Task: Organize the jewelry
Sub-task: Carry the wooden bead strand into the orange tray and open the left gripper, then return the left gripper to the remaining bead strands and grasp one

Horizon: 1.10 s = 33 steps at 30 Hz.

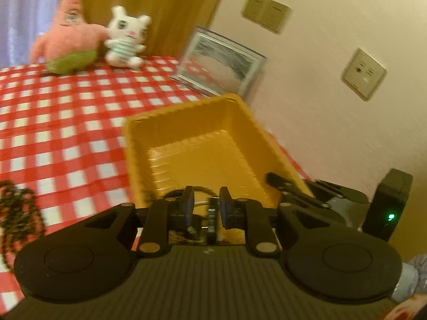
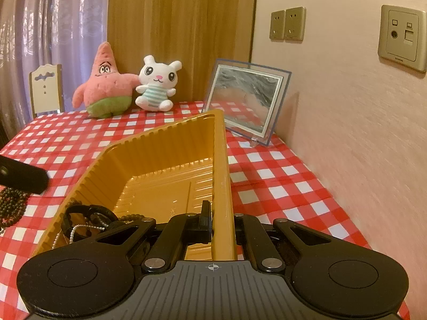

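A yellow plastic tray [image 1: 186,106] stands on the red-checked tablecloth by the wall. My right gripper [image 2: 220,221] is shut on the tray's right wall [image 2: 221,176], with one finger inside and one outside. In the tray's near corner lie a black bracelet [image 2: 88,213], a silver chain [image 2: 74,229] and a string of brown beads [image 2: 130,216]. My left gripper [image 1: 207,205] hovers over that near end with its jaws slightly apart. A dark piece of jewelry [image 1: 212,220] sits in the gap, and the pads are not pressing on it. A dark bead necklace [image 1: 16,210] lies on the cloth left of the tray.
A pink star plush [image 2: 104,85] and a white rabbit plush [image 2: 157,85] sit at the table's far edge. A framed picture [image 2: 248,98] leans by the wall to the right. A small chair back [image 2: 46,88] shows at the far left.
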Tool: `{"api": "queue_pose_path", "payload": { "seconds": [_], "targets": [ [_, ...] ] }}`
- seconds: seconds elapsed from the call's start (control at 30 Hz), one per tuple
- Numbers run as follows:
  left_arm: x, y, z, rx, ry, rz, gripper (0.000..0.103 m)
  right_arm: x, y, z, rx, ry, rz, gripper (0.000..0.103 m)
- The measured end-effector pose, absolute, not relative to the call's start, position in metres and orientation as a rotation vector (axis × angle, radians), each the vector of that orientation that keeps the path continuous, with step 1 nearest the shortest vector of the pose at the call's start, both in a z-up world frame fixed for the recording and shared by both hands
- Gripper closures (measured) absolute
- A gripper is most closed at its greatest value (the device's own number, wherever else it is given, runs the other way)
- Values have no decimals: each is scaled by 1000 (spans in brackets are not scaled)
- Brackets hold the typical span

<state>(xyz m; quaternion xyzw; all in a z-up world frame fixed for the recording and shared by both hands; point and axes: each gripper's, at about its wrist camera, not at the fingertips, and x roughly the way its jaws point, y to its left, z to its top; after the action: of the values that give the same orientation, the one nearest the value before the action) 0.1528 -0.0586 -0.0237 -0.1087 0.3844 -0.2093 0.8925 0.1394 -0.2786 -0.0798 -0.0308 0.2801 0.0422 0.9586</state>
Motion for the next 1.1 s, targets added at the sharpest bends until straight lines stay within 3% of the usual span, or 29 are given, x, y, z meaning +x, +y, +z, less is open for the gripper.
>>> {"api": "queue_pose_path", "payload": {
  "seconds": [0.57,1.1],
  "targets": [
    [109,63,-47,-273,868,25,85,139,-277,-80,-66,568,85,99],
    [95,80,-68,-209,909,109,85,145,-278,-81,-80,573,87,99]
  ]
}}
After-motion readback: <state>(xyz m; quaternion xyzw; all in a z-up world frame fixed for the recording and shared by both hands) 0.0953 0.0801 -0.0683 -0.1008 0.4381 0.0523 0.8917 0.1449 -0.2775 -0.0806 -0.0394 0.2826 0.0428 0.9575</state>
